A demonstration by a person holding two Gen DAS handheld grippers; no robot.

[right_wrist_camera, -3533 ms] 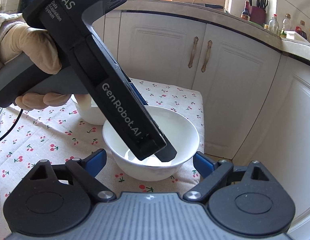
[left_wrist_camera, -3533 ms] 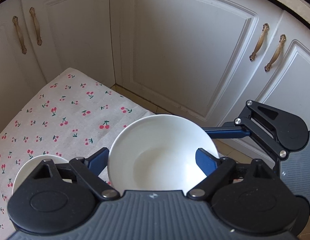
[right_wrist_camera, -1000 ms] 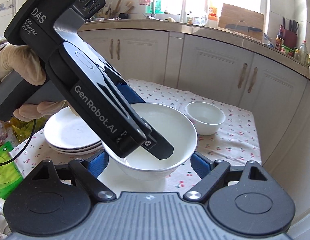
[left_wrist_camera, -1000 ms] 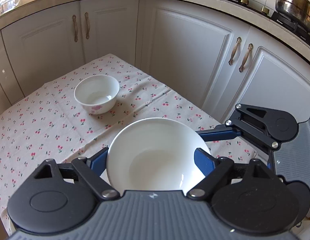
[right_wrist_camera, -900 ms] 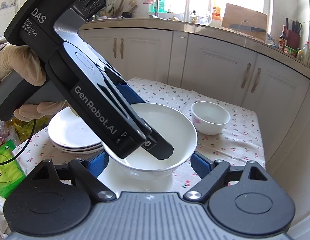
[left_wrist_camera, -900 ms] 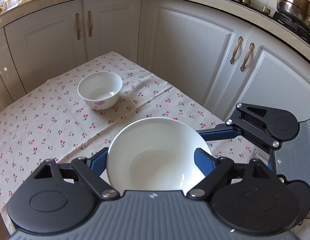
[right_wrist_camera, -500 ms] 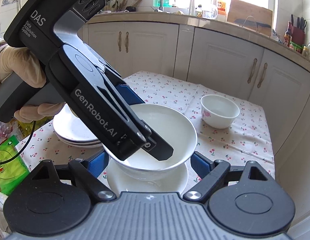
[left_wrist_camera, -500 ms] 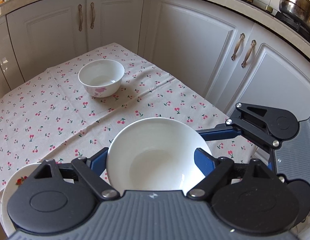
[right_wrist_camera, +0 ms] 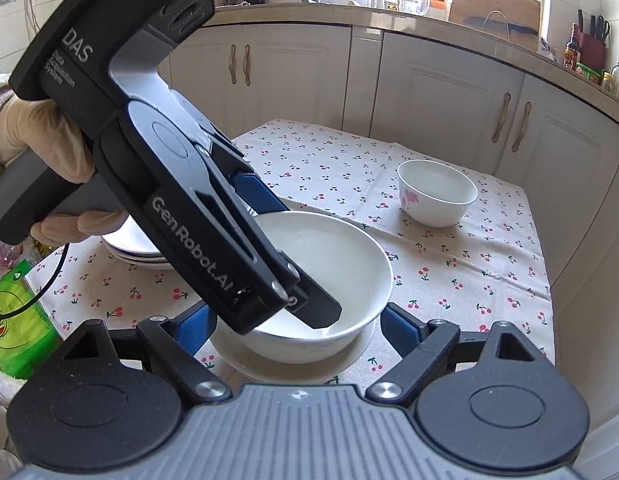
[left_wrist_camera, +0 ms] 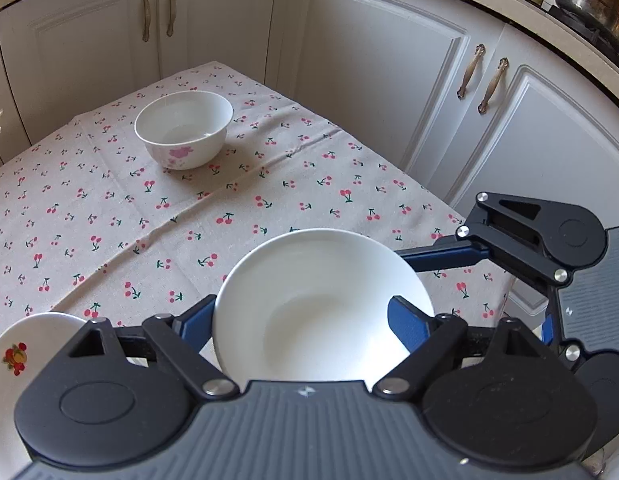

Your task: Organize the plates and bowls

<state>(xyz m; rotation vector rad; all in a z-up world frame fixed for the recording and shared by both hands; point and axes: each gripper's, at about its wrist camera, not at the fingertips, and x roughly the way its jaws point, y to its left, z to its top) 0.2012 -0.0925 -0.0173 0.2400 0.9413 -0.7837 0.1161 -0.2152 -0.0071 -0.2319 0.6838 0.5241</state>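
My left gripper (left_wrist_camera: pixel 299 318) is shut on the near rim of a large white bowl (left_wrist_camera: pixel 323 310), also seen in the right wrist view (right_wrist_camera: pixel 329 264), and holds it just above a white plate (right_wrist_camera: pixel 349 364) on the cherry-print tablecloth (left_wrist_camera: pixel 229 208). My right gripper (right_wrist_camera: pixel 297 330) is open, its blue fingers on either side of that bowl and plate, touching neither. A small white bowl with a pink flower (left_wrist_camera: pixel 184 128) stands farther back on the table, also in the right wrist view (right_wrist_camera: pixel 436 192).
A stack of white plates (right_wrist_camera: pixel 137 250) lies at the left behind the left gripper's body. A plate with a fruit print (left_wrist_camera: pixel 17 360) shows at the lower left. White cabinets (left_wrist_camera: pixel 369 60) close in the table's far sides. A green packet (right_wrist_camera: pixel 17 320) lies at the left edge.
The left gripper has carried the large bowl back and left across the table and lowered it over the white plate. The right gripper has followed alongside, still open.
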